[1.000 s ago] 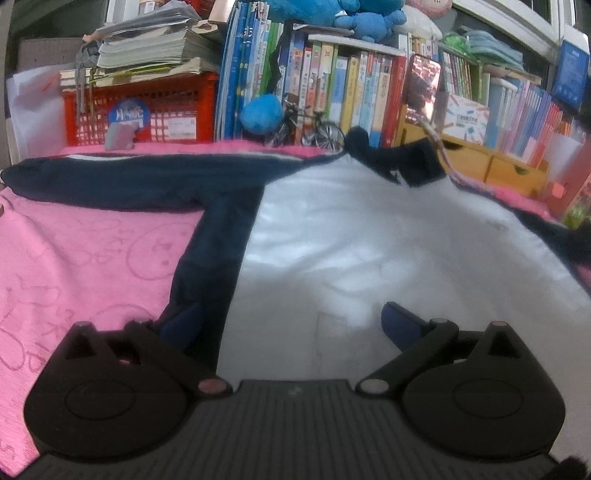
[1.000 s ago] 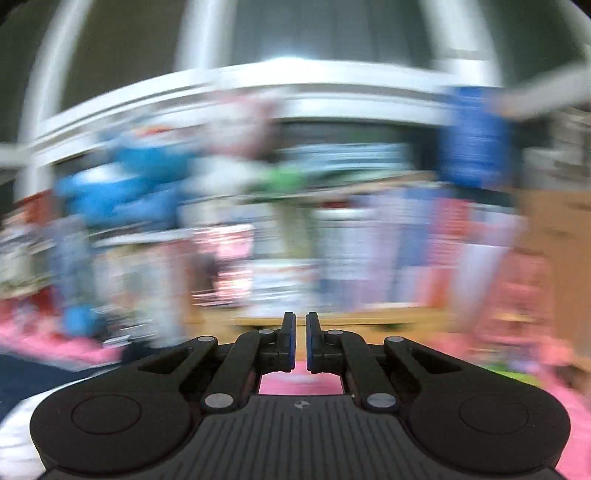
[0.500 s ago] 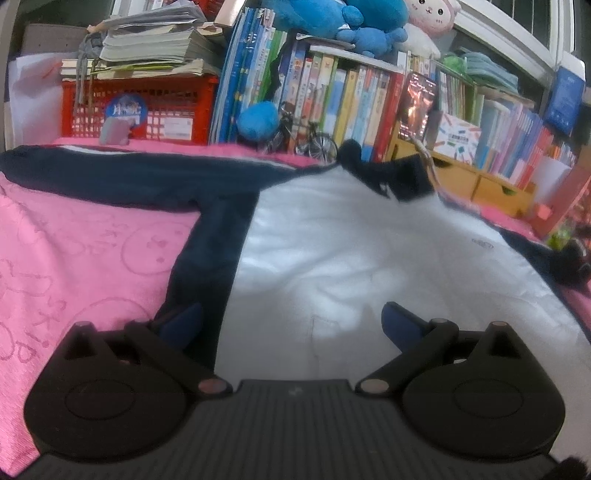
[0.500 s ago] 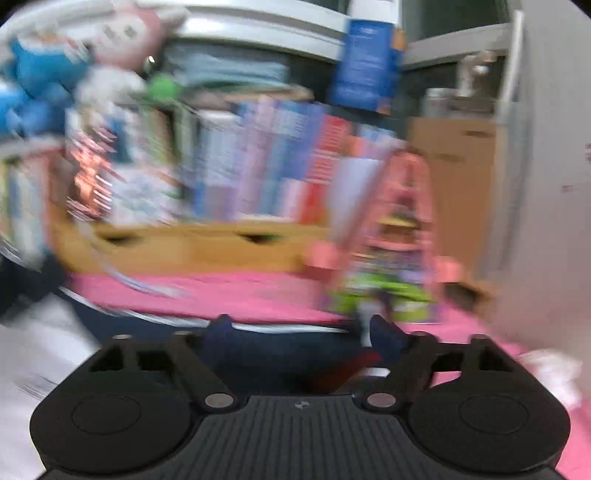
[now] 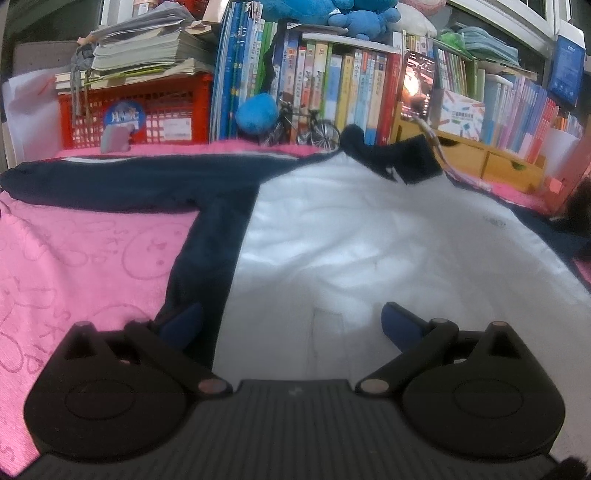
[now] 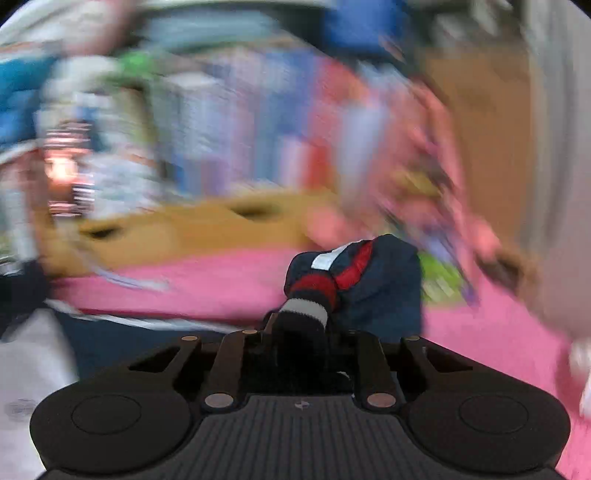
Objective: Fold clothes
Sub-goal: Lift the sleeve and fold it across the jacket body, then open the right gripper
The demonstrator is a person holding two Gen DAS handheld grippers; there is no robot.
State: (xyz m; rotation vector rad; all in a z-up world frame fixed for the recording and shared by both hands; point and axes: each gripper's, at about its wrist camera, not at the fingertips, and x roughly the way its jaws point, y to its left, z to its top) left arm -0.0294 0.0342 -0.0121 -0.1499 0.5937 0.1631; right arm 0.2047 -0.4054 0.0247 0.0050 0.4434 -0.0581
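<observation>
— Pink cloth [image 5: 74, 251] covers the whole worktop, yes?

— Yes. On it a jacket [image 5: 369, 236] lies spread flat, white in the body with navy sides; one navy sleeve [image 5: 122, 181] stretches out to the left along the far edge, and the dark collar [image 5: 402, 162] sits at the far end.

— What stands behind it?

— Books [image 5: 332, 81] in a long row, a red crate [image 5: 140, 110] with stacked papers on top, a wooden drawer box [image 5: 491, 162], blue plush toys [image 5: 354, 14] above the books, then a blue ball [image 5: 256, 112] and a small model bicycle [image 5: 306, 127] at the cloth's far edge.

— And the left hand-held gripper [image 5: 291, 321]?

— Wide apart, low over the near hem. One blue pad [image 5: 184, 321] is over the navy side panel, the other over the white body. Nothing is pinched between them.

— The right hand-held gripper [image 6: 299, 328]?

— Its jaws have just been closing, and they now pinch the jacket's other cuff [image 6: 308, 299], striped red, navy and white. Navy sleeve cloth bunches up just beyond the fingers, lifted above the pink. That view is heavily blurred, so the background there is hard to read.
</observation>
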